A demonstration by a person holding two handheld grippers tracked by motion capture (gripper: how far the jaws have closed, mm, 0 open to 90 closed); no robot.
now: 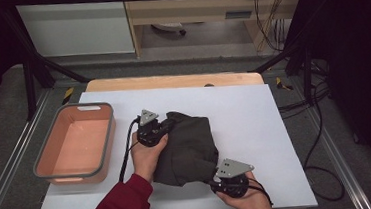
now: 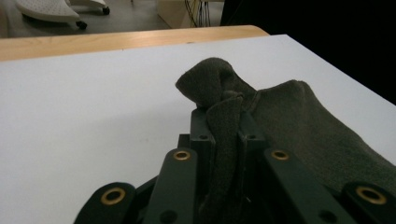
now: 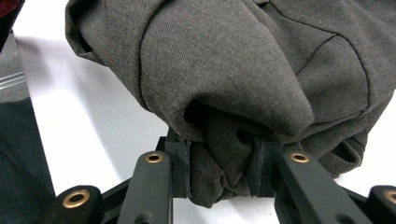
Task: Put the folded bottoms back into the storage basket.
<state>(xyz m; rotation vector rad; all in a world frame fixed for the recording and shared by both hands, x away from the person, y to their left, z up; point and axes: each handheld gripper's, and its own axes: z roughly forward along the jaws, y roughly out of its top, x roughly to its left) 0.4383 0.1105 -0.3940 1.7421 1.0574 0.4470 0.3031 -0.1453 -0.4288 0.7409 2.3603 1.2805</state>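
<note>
Both grippers clamp a dark grey garment [image 1: 187, 147] on the white table [image 1: 255, 124]: left gripper [image 1: 168, 127] pinching its far edge, right gripper [image 1: 213, 179] its near corner.

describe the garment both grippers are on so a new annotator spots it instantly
Start at the white board covering the table. Right of the salmon bin with the grey rim lies a bunched dark olive-grey garment, near the board's middle. It is the only soft, dark thing there, pinched by the left gripper at its far corner and the right gripper at its near edge.
</note>
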